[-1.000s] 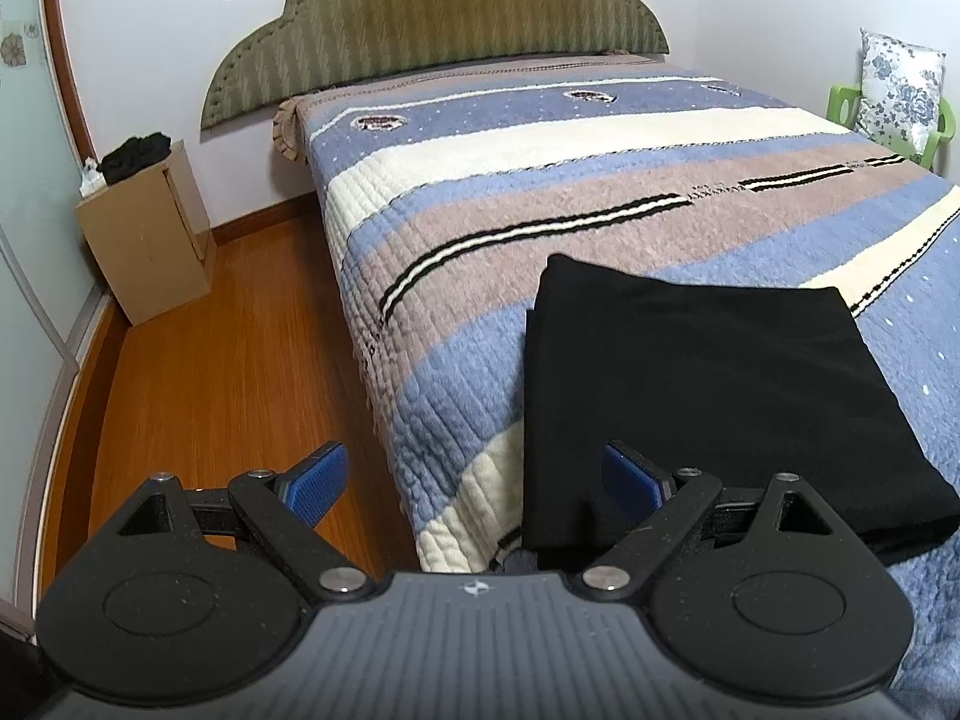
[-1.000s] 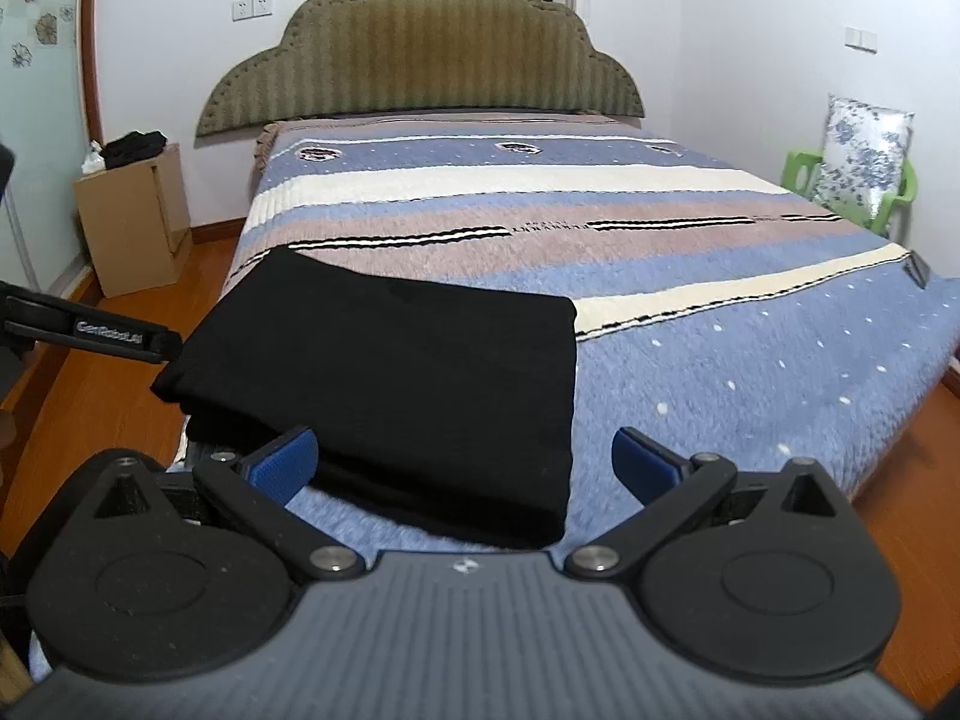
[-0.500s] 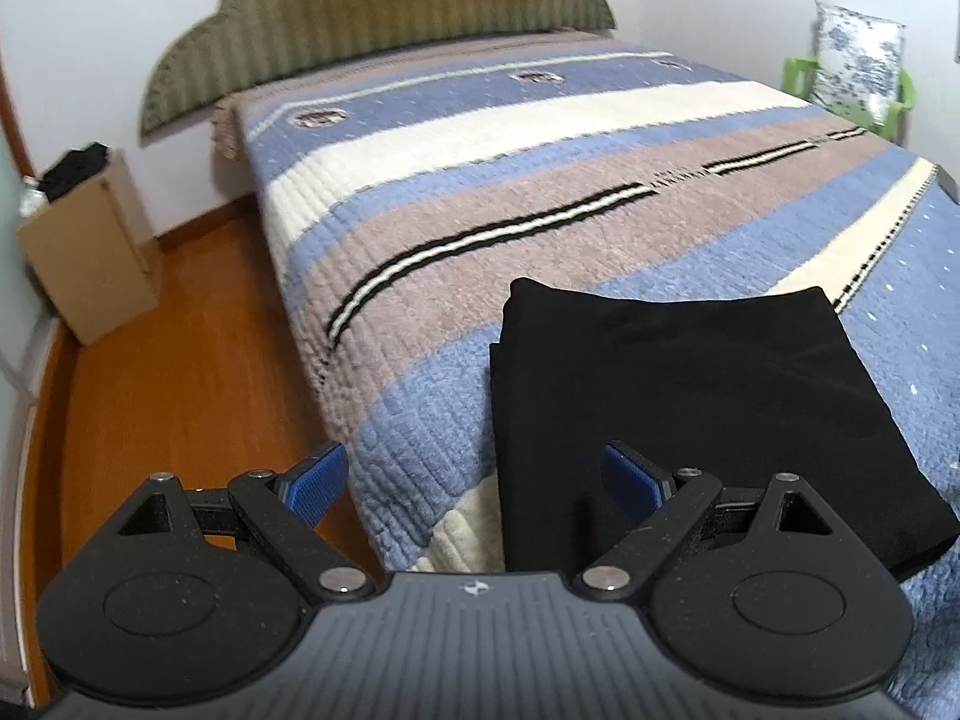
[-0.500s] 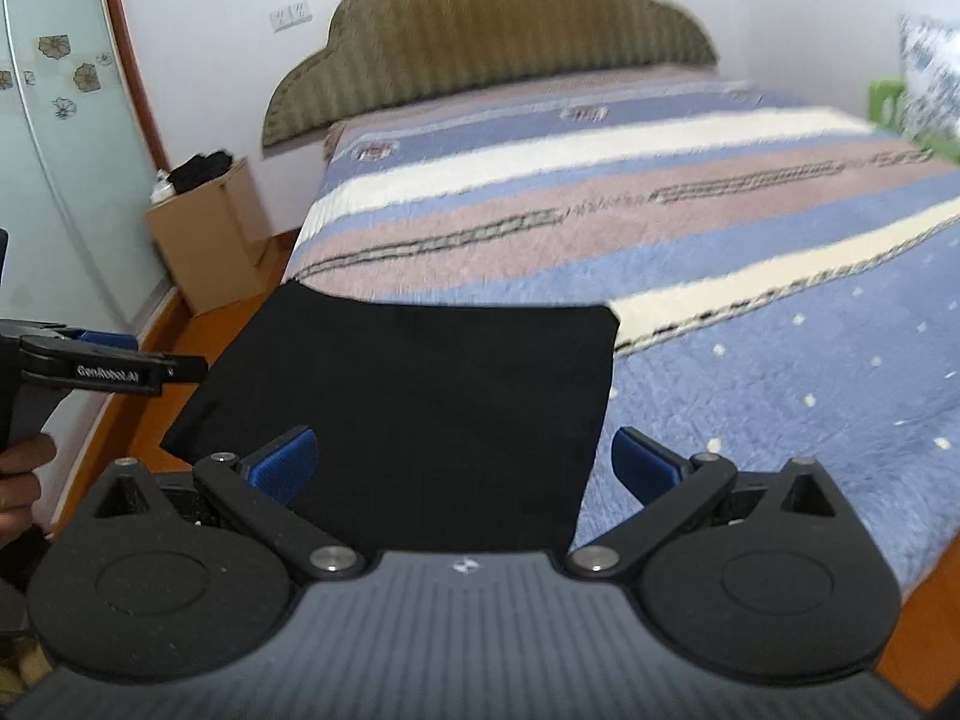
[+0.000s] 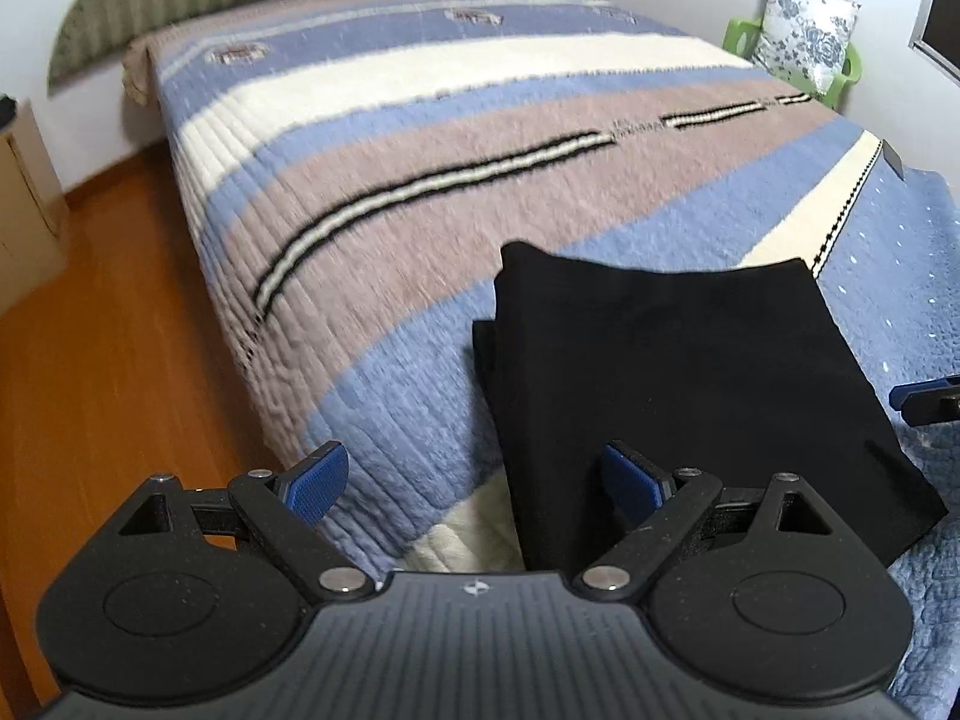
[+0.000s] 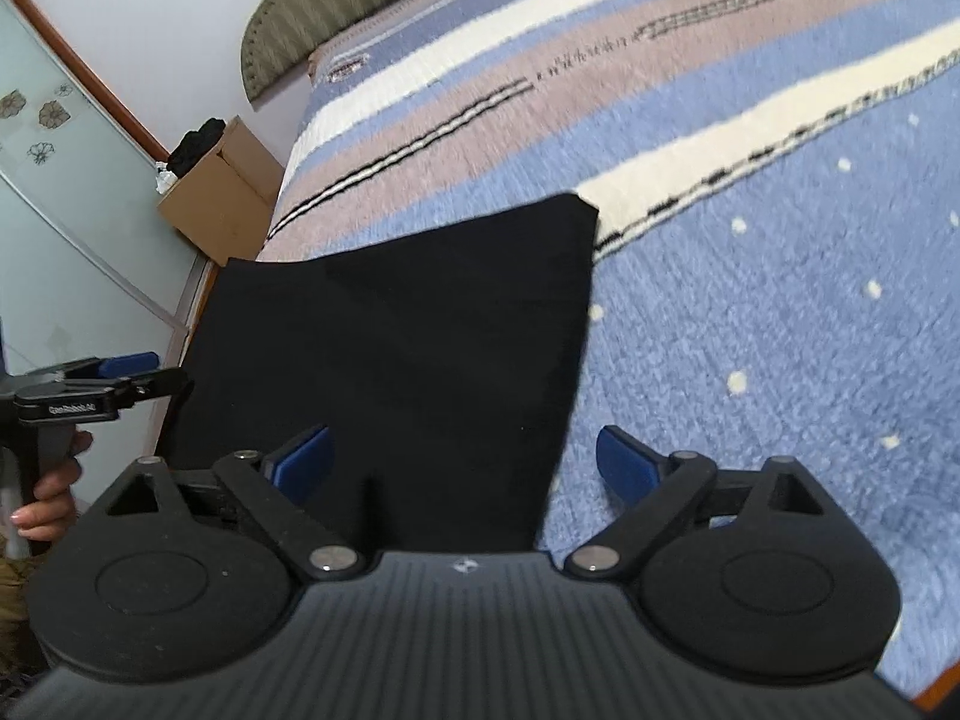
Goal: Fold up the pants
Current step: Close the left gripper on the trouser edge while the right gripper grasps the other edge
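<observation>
My black cloth pants lie folded into a flat rectangle on the striped quilted bed. Left gripper and right gripper hang spread apart, empty; at most one more fold from six toward twelve o'clock looks left.

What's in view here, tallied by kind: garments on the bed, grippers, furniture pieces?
Folded black pants on the bed: 1
Grippers, both open: 2, left gripper and right gripper
Furniture: 3, bed, green chair, cardboard box
Total: 6
</observation>
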Available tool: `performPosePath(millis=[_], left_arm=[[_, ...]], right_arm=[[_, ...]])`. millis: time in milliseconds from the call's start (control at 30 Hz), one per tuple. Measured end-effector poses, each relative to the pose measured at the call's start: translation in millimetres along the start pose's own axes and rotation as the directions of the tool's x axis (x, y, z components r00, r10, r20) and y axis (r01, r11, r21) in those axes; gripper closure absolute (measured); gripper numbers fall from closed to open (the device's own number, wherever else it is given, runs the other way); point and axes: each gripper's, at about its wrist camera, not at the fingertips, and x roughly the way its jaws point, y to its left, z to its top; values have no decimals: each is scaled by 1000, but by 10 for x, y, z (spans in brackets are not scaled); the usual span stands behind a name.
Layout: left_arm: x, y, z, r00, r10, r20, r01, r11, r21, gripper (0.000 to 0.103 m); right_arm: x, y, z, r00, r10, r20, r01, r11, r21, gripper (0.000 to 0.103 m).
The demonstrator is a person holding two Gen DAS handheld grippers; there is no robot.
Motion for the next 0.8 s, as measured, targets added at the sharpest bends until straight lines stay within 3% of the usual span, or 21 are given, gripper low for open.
performPosePath(millis=[167,300,433,633,700,800], left_arm=[[169,153,58,992,-113,-52,109,992,-66,11],[266,424,58,968,-241,-72,224,957,-181,11],[445,635,-13,930,-352,-104,306,900,-310,10],[640,772,-108,857,-504,-109,414,799,-436,8],[643,717,-105,847,-522,-105,436,794,-424,8],[621,636,-100,849,-518,-102,444,805,-394,8]], right_arm=[[111,-222,52,997,53,-48,-47,994,101,11],[211,-362,54,995,73,-68,-59,982,180,13],[249,-407,63,994,92,-66,-76,976,206,13],[313,-466,97,991,117,-72,-95,963,253,12],[341,-466,103,989,124,-76,-101,961,258,12],[361,-486,101,986,154,-69,-129,951,279,12]])
